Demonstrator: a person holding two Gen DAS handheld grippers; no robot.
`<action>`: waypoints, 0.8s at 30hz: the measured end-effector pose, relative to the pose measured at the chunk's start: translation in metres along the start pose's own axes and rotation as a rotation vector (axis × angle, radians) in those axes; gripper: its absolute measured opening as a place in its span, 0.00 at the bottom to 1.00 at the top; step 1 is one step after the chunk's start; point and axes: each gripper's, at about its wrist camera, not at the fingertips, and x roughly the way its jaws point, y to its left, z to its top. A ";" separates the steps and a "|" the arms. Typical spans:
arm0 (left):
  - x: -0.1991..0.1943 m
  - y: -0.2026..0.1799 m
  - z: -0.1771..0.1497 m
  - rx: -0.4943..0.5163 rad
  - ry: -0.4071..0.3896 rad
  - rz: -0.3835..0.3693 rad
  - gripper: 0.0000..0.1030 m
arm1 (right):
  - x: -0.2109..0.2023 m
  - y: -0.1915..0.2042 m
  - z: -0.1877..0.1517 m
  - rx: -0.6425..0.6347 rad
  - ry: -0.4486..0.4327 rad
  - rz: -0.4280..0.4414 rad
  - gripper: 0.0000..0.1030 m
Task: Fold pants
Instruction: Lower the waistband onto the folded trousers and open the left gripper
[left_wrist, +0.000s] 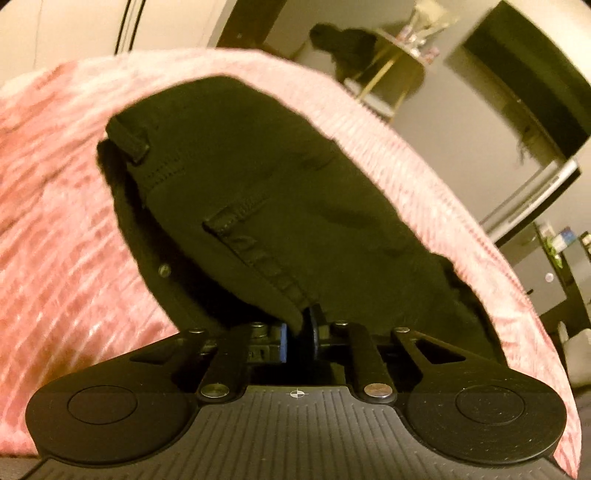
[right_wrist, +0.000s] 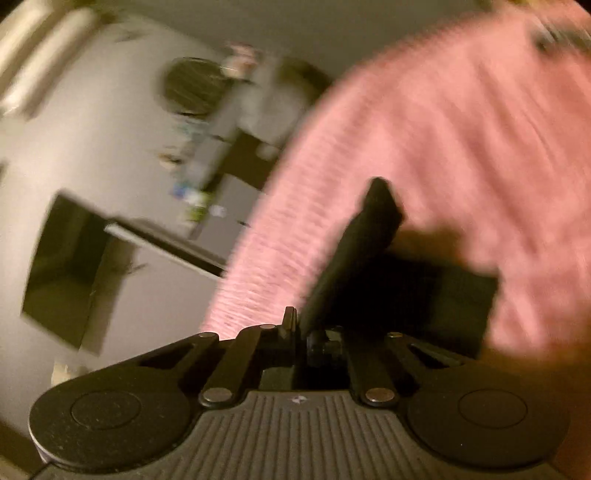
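Note:
Black pants (left_wrist: 258, 192) lie on a pink ribbed blanket (left_wrist: 55, 229); a belt loop, a pocket seam and a button show. My left gripper (left_wrist: 301, 326) is shut on the near edge of the pants, the cloth pinched between the pads. In the blurred right wrist view, my right gripper (right_wrist: 301, 328) is shut on a strip of the black pants (right_wrist: 354, 251) that rises from the jaws over the pink blanket (right_wrist: 461, 147).
The blanket's edge runs along the right in the left wrist view. Beyond it are grey walls, a dark TV screen (left_wrist: 535, 92), a gold-legged side table (left_wrist: 391, 70) and a dark cabinet (left_wrist: 565, 273). The right wrist view shows a dark screen (right_wrist: 62, 266).

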 end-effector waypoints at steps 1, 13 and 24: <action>-0.003 -0.003 0.000 0.031 -0.004 0.004 0.14 | -0.003 0.000 0.003 -0.008 -0.017 0.029 0.04; -0.055 -0.019 0.000 0.281 -0.175 0.252 0.38 | -0.051 -0.025 -0.006 -0.036 -0.019 -0.314 0.53; 0.003 -0.115 -0.061 0.483 -0.036 -0.072 0.84 | 0.033 0.066 -0.144 -0.142 0.460 0.003 0.88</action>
